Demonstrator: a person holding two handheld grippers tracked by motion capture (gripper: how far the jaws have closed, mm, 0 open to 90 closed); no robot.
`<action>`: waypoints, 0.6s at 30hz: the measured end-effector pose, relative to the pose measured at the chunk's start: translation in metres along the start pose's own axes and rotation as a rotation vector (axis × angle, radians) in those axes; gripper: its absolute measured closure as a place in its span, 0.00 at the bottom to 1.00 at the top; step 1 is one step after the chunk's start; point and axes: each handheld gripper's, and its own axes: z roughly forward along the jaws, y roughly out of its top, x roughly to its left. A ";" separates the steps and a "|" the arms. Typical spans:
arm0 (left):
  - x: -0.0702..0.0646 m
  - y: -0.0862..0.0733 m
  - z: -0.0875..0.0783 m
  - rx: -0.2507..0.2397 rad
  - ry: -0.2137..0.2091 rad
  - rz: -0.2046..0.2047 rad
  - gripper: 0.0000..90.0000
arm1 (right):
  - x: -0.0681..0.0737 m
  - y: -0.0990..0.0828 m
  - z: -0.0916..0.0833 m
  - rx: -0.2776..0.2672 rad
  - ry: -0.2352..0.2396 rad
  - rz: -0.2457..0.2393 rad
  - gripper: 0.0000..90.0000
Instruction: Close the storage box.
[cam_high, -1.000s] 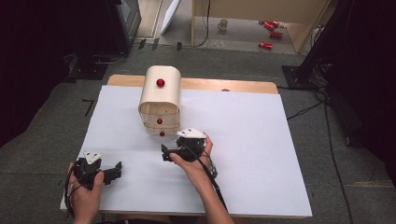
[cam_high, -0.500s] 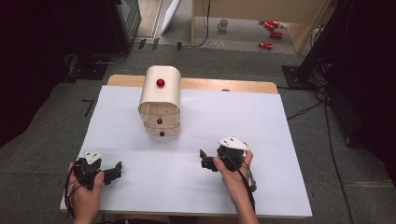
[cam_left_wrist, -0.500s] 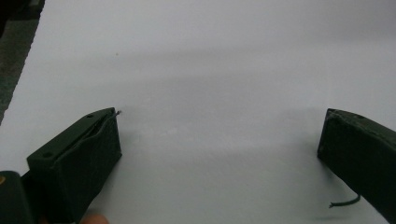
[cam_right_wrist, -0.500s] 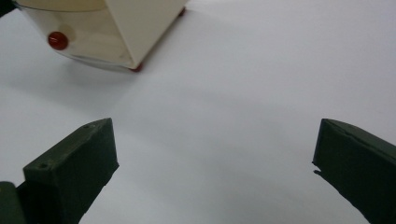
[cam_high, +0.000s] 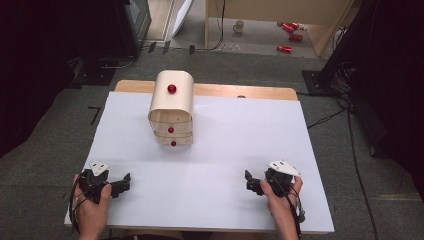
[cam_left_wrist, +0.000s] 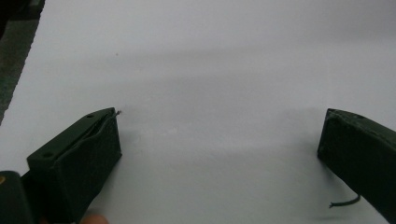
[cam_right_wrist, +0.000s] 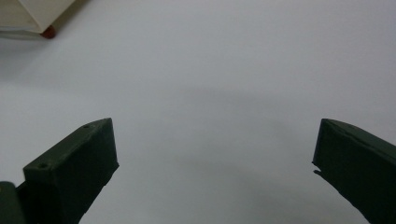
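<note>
Right tool (cam_high: 252, 183), jaws spread and empty, has pulled back from the small wooden drawer chest (cam_high: 171, 108) to five o'clock on the table (cam_high: 230, 140); left tool (cam_high: 122, 182) waits spread at seven. Chest sits toward twelve, drawers look shut, so that job seems finished.

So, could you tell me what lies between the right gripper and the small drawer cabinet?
Nothing: in the high view only bare white table separates the right gripper from the drawer cabinet.
</note>
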 end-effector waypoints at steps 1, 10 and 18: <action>0.000 0.000 0.000 0.000 0.000 0.000 0.00 | -0.004 -0.002 -0.002 0.001 -0.009 0.003 0.00; 0.000 0.000 0.000 0.000 0.000 0.001 0.00 | -0.041 -0.020 -0.015 0.017 -0.086 0.053 0.00; 0.000 0.000 0.000 0.000 0.001 0.000 0.00 | -0.071 -0.031 -0.028 0.035 -0.142 0.091 0.00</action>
